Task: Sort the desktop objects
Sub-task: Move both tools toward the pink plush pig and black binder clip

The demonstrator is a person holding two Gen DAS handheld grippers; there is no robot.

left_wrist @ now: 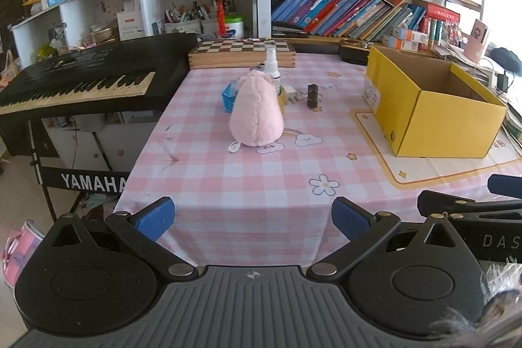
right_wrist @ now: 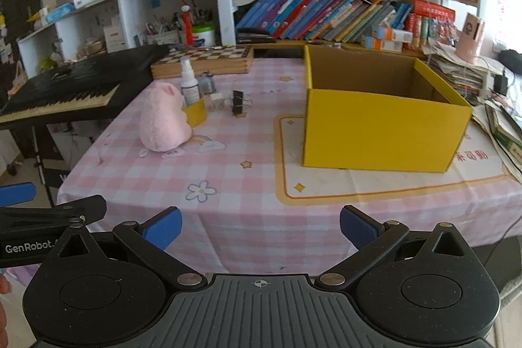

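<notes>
You held left gripper point(left_wrist: 253, 219) and right gripper point(right_wrist: 261, 227) back at the bench edge, fingers spread wide, empty | soft pink plush toy point(left_wrist: 256, 113) stood mid-bench, clutter behind | open yellow cardboard box point(right_wrist: 381, 116) right, apparently the sorting target.

A pink-checked table point(right_wrist: 261, 185) bears a plush toy point(right_wrist: 161, 123), spray bottle point(right_wrist: 188, 83), binder clip point(right_wrist: 237, 102), yellow box point(right_wrist: 381, 132) and chessboard point(right_wrist: 208, 59).

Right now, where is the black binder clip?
The black binder clip stands on the pink checked tablecloth, between the white plug and the yellow box.
</notes>
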